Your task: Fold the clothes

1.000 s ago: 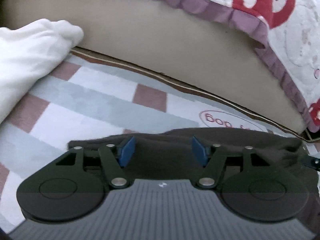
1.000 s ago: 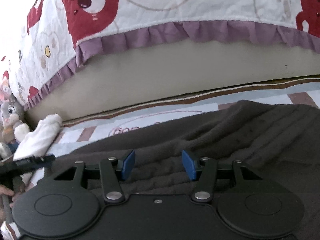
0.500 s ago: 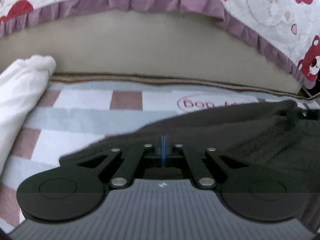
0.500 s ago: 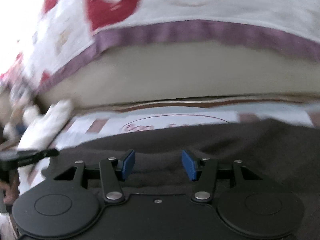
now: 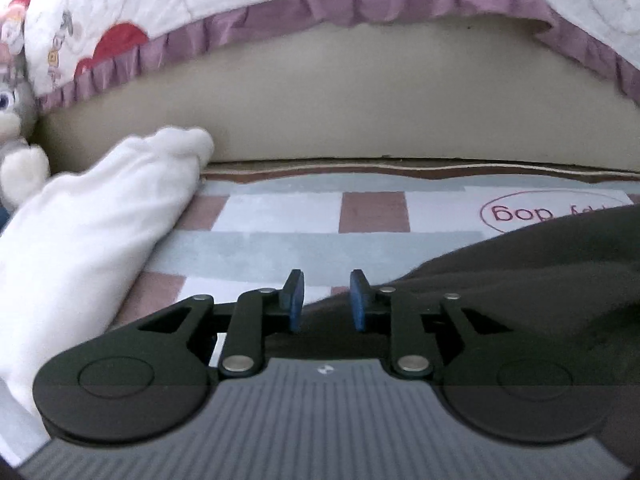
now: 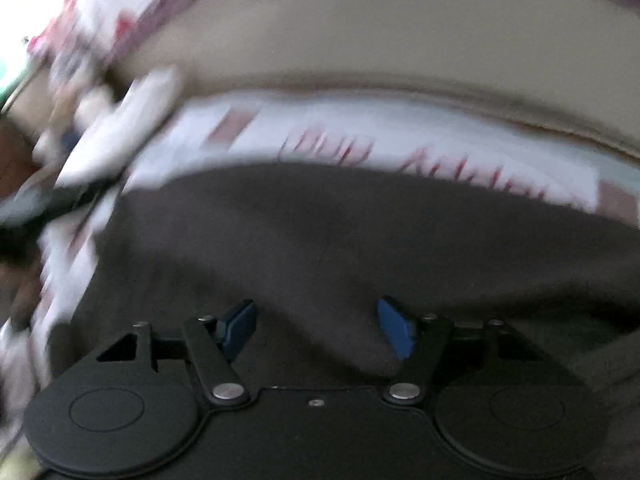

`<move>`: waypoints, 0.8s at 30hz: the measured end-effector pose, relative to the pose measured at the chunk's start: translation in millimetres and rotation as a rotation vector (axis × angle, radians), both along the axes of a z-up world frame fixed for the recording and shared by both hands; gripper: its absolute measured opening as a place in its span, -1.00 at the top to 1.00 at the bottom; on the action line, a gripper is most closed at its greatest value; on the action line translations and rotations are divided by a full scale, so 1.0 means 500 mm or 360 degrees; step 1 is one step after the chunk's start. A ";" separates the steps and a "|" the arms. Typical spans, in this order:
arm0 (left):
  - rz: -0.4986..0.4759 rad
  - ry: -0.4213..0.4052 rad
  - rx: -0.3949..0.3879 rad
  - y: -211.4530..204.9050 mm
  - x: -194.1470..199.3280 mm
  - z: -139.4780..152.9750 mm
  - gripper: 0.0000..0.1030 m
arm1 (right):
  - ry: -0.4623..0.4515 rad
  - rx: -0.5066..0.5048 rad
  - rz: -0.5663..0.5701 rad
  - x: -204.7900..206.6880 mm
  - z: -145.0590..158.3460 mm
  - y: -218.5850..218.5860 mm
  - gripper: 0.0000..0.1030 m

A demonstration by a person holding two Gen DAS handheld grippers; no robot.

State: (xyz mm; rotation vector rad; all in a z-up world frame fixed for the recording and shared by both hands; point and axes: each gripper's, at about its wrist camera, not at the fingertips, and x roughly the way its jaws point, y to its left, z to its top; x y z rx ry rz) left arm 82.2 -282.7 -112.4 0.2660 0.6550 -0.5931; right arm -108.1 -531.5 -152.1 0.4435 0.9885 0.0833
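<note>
Two grippers over the dark garment (image 5: 520,280) on the checked mat (image 5: 280,236) | left gripper (image 5: 326,298) jaws just reopened narrowly, garment edge released | right gripper (image 6: 318,330) widened, gripping nothing.

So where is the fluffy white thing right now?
In the left wrist view, the white cloth lies on the left side of the checked mat, its far end against the beige bed base, beside a stuffed toy.
</note>
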 end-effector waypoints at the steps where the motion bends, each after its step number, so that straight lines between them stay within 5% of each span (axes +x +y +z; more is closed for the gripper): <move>1: 0.0008 0.0066 -0.0044 0.004 0.009 -0.004 0.41 | 0.0005 0.0083 -0.0007 -0.009 -0.003 -0.012 -0.40; 6: -0.0027 0.0215 -0.0192 0.009 0.025 -0.013 -0.11 | 0.0002 0.0376 -0.0093 -0.040 -0.017 -0.053 -0.38; 17: -0.0133 0.0234 -0.0066 -0.017 -0.012 -0.041 -0.36 | -0.0244 0.0537 -0.0707 0.015 -0.070 -0.068 -0.46; 18: -0.0133 0.0220 -0.0060 -0.017 -0.014 -0.041 -0.36 | -0.0269 0.0538 -0.0740 0.027 -0.073 -0.068 -0.40; 20: -0.0139 0.0166 -0.0045 -0.018 -0.021 -0.040 -0.35 | -0.0289 0.0437 -0.0749 0.053 -0.068 -0.066 0.50; 21: -0.0145 0.0120 -0.0039 -0.019 -0.027 -0.035 -0.27 | -0.0304 0.0345 -0.0729 0.065 -0.058 -0.063 0.65; 24: -0.0149 -0.0067 -0.0097 -0.015 -0.044 -0.006 -0.04 | -0.0650 0.0172 -0.0653 0.052 0.015 -0.060 0.80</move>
